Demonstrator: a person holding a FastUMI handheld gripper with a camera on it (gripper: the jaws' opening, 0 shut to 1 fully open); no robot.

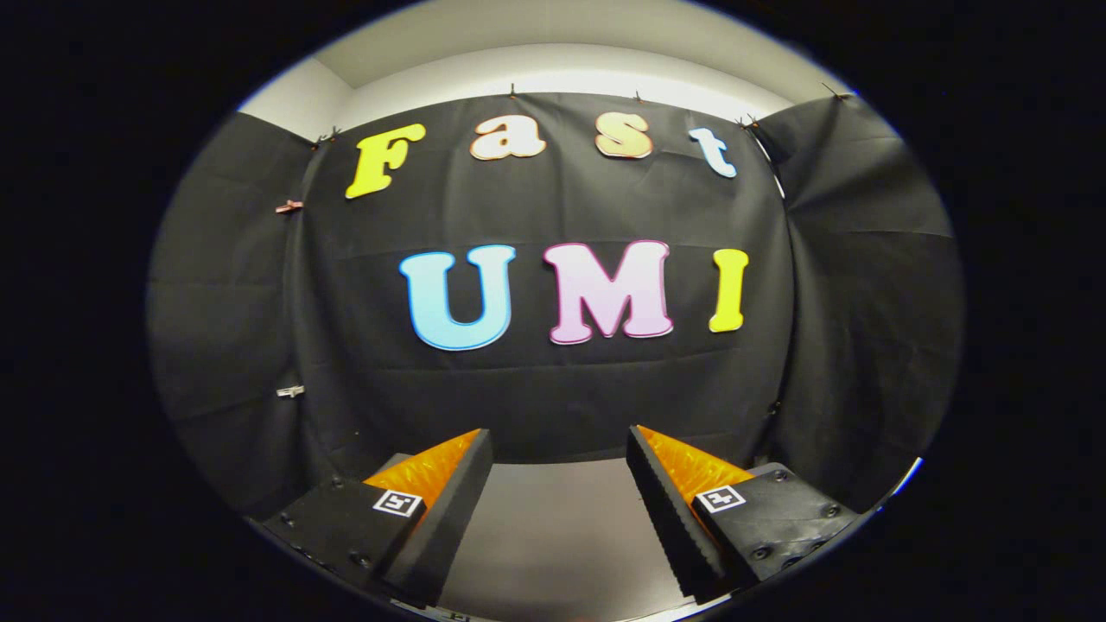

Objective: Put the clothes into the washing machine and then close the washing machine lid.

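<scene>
Gripper [560, 449] jaws spread wide, holding nothing, over a bare grey surface [553, 527] facing the black cloth wall [553, 389]

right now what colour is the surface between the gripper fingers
Plain grey surface, seen in the gripper view between the open gripper fingers.

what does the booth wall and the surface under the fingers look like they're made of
The booth wall looks like thin matte black cloth: it creases, sags in folds and is pinned along its top edge. The surface beneath the open gripper looks like a smooth grey tabletop, perhaps laminate, given its even, faint sheen; the exact material is unclear. Nothing lies between the fingers.
</scene>
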